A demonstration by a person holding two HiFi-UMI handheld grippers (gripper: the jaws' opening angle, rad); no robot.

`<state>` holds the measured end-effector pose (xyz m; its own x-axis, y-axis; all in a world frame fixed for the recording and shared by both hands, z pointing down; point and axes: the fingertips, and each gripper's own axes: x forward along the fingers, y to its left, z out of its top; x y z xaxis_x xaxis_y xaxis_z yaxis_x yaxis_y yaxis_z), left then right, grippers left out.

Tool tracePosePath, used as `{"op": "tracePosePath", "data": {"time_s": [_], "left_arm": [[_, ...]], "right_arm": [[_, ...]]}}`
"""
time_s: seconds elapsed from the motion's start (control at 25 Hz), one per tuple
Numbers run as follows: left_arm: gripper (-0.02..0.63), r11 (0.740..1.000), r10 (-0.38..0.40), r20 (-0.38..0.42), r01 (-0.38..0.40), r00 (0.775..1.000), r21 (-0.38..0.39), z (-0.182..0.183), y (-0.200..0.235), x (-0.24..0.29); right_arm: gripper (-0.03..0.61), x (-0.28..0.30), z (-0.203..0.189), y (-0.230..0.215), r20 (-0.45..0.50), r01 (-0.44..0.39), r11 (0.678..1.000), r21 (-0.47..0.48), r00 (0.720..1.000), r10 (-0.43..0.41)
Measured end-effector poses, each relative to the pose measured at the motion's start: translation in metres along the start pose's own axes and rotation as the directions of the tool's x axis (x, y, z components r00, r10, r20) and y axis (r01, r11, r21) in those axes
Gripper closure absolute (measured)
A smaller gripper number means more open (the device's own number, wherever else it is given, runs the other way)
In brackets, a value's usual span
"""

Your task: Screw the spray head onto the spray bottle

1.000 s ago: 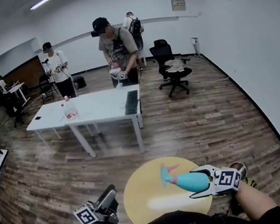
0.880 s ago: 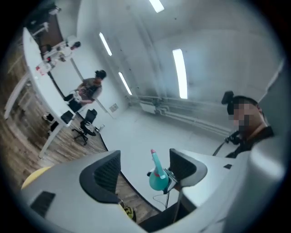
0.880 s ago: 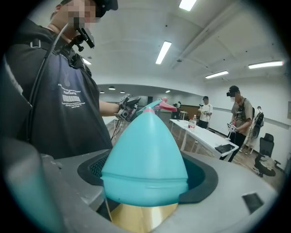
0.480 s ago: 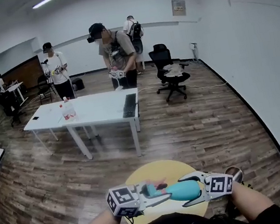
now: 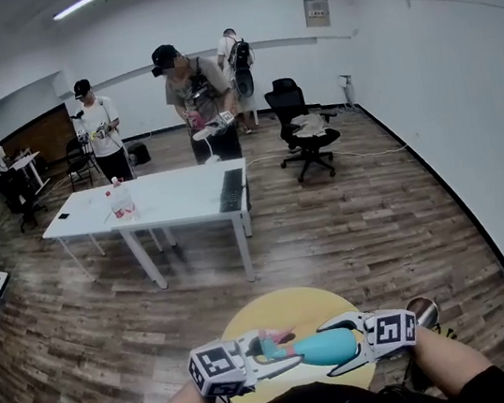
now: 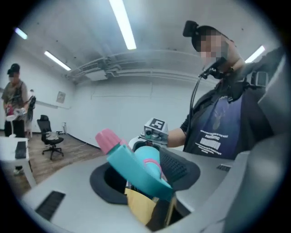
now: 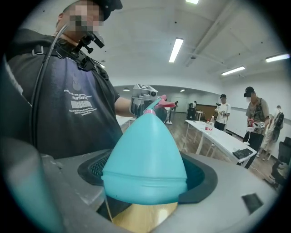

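Note:
A teal spray bottle [image 5: 326, 346] lies level over the round yellow table [image 5: 279, 309], base toward my right. My right gripper [image 5: 339, 343] is shut on its wide body; in the right gripper view the bottle [image 7: 148, 159] fills the jaws. The teal spray head [image 5: 272, 343] with its pink nozzle sits on the neck at the left end. My left gripper [image 5: 286, 355] grips that spray head [image 6: 136, 170] between its pads. Its jaws have just been closing around the head, then easing slightly wider. The two grippers face each other.
A white table [image 5: 175, 195] with a bottle and keyboard stands farther back. Beyond it are several people and a black office chair [image 5: 308, 130]. Wooden floor surrounds the yellow table.
My left gripper swung from the lower left, open and empty, up to the bottle's neck and closed around the spray head. The right gripper and bottle shifted slightly left.

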<state>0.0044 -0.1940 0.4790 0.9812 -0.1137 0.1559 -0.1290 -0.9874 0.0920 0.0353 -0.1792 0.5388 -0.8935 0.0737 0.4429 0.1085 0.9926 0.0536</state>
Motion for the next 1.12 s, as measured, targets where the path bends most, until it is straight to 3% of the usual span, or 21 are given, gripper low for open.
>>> {"op": "tracePosePath", "data": {"time_s": [0.08,0.12,0.16,0.24,0.28,0.32,0.36,0.4,0.48,0.6,0.72,0.76,0.8,0.88,1.0,1.12], "left_arm": [[0.294,0.983,0.098,0.111,-0.079,0.989,-0.168,-0.003,0.021,-0.027],[0.275,0.953,0.163,0.189,-0.105,0.968,-0.284,-0.003,0.032,-0.051],[0.248,0.908,0.242,0.272,-0.118,0.932,-0.401,-0.005,0.044,-0.080],[0.247,0.802,0.415,0.394,-0.125,0.820,-0.584,-0.017,0.064,-0.146],[0.247,0.758,0.482,0.416,-0.129,0.771,-0.639,-0.025,0.071,-0.173],[0.247,0.727,0.523,0.416,-0.135,0.744,-0.673,-0.033,0.075,-0.190],[0.247,0.712,0.534,0.404,-0.138,0.743,-0.688,-0.038,0.076,-0.196],[0.255,0.711,0.521,0.387,-0.135,0.761,-0.690,-0.040,0.075,-0.191],[0.268,0.736,0.451,0.347,-0.123,0.822,-0.666,-0.035,0.070,-0.159],[0.267,0.830,0.279,0.289,-0.079,0.916,-0.551,-0.011,0.058,-0.086],[0.293,0.943,0.092,0.157,-0.036,0.983,-0.331,0.006,0.036,-0.023],[0.437,0.973,0.043,0.104,-0.019,0.994,-0.230,0.008,0.026,-0.010],[0.434,0.991,-0.001,0.056,0.009,0.998,-0.135,0.010,0.015,-0.002],[0.442,0.998,-0.070,-0.038,0.069,0.997,-0.005,0.008,-0.003,0.007],[0.440,0.985,-0.117,-0.150,0.133,0.982,0.107,-0.002,-0.020,0.013],[0.440,0.969,-0.124,-0.209,0.164,0.970,0.184,-0.009,-0.029,0.015]], "right_arm": [[0.136,0.000,-0.002,-0.007,0.026,0.023,0.999,0.035,0.999,-0.024],[0.136,-0.003,-0.006,-0.012,0.040,0.043,0.997,0.064,0.998,-0.045],[0.135,-0.009,-0.012,-0.019,0.050,0.067,0.993,0.095,0.996,-0.072],[0.135,-0.023,-0.024,-0.030,0.058,0.125,0.981,0.149,0.989,-0.135],[0.135,-0.032,-0.030,-0.035,0.055,0.152,0.974,0.166,0.985,-0.163],[0.135,-0.039,-0.036,-0.038,0.046,0.173,0.970,0.173,0.982,-0.183],[0.135,-0.043,-0.040,-0.041,0.035,0.187,0.968,0.170,0.980,-0.196],[0.135,-0.045,-0.041,-0.042,0.026,0.196,0.968,0.158,0.979,-0.202],[0.135,-0.038,-0.037,-0.041,0.003,0.190,0.975,0.115,0.981,-0.191],[0.135,-0.015,-0.023,-0.034,-0.027,0.141,0.989,0.036,0.990,-0.140],[0.135,0.003,-0.006,-0.024,-0.017,0.085,0.996,-0.003,0.996,-0.085],[0.135,0.005,-0.004,-0.020,-0.016,0.064,0.998,-0.005,0.998,-0.064],[0.135,0.004,-0.004,-0.016,-0.017,0.041,0.999,-0.005,0.999,-0.041],[0.135,-0.001,-0.007,-0.005,-0.023,0.007,1.000,0.000,1.000,-0.007],[0.137,-0.007,-0.014,0.007,-0.060,-0.002,1.000,-0.018,0.998,0.001],[0.137,-0.005,-0.018,0.015,-0.085,-0.010,1.000,-0.025,0.996,0.007]]}}
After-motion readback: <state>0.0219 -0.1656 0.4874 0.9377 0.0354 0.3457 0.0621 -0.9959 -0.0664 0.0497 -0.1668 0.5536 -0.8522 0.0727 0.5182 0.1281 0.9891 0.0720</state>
